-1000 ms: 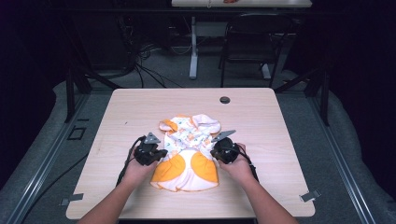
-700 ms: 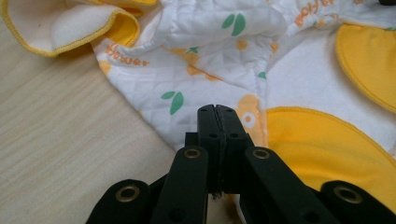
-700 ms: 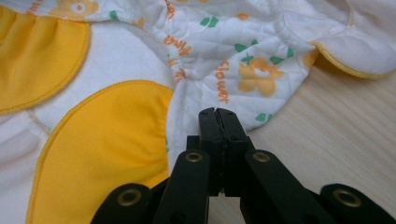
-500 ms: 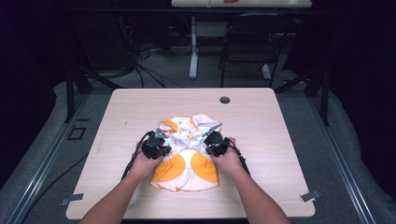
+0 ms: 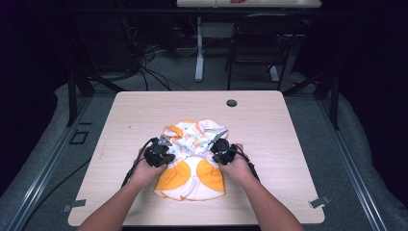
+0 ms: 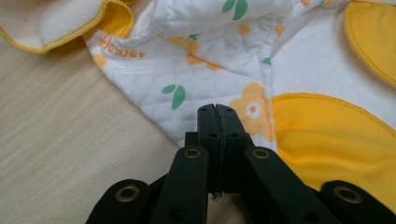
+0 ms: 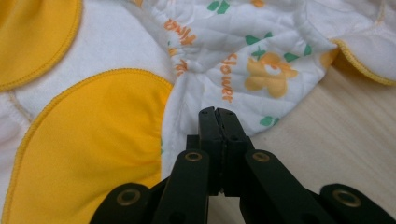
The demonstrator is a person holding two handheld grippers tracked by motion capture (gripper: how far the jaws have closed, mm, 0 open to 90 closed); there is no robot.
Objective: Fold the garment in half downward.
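1. Left gripper view: the left gripper point(image 6: 217, 109) has its jaws pressed together at the edge of the baby garment point(image 6: 289, 70); whether fabric is pinched cannot be told.
2. The right gripper point(image 7: 217, 112) mirrors it at the opposite edge, likely for a symmetric fold.
3. The garment lies mid-table point(image 5: 288, 115).

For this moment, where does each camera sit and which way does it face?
High view: above the person's side, facing forward and down on the table; forearms and both hands in.
Left gripper view: rides the left gripper, along shut black fingers onto the quilted garment.
Right gripper view: rides the right gripper, likewise.
Shared: the garment.
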